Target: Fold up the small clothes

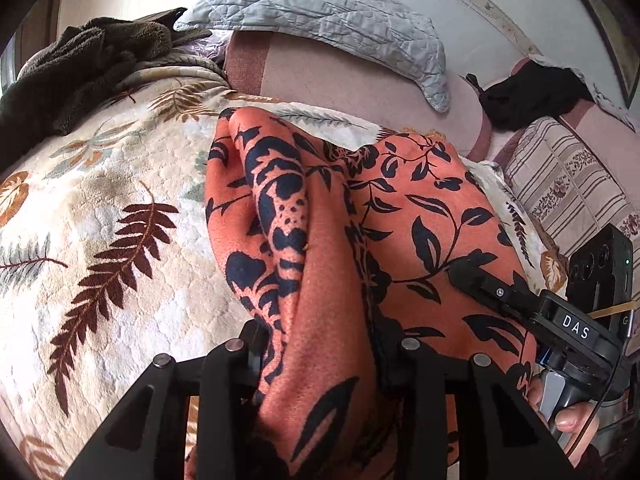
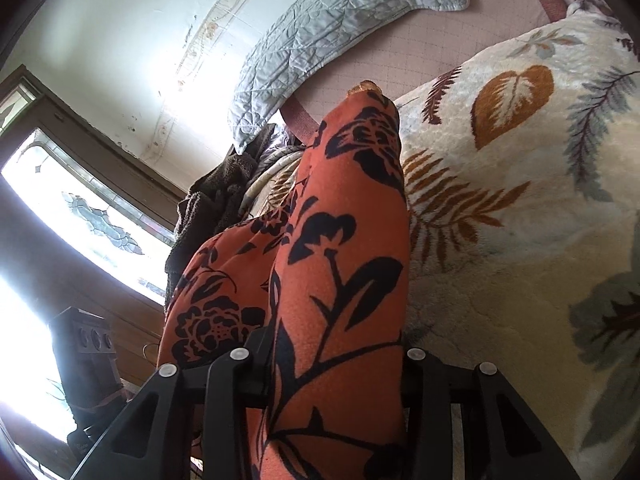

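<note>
Orange cloth with dark flowers, the garment [image 1: 320, 240], hangs bunched between both tools above the leaf-patterned blanket [image 1: 100, 220]. The left gripper [image 1: 320, 344] has its fingers closed on a thick gathered fold that runs straight ahead of it; the right gripper [image 2: 332, 356] is likewise clamped on the cloth, which stretches forward from its fingers toward the far edge of the bed. No neat fold shows yet: the fabric is rumpled, doubled loosely and lifted, not laid flat. I judge the work to be at an early or middle stage, with spreading, folding and setting down all left. Beyond the left tool lie a brown towel [image 1: 80, 64] and a grey quilted pillow [image 1: 320, 12].
</note>
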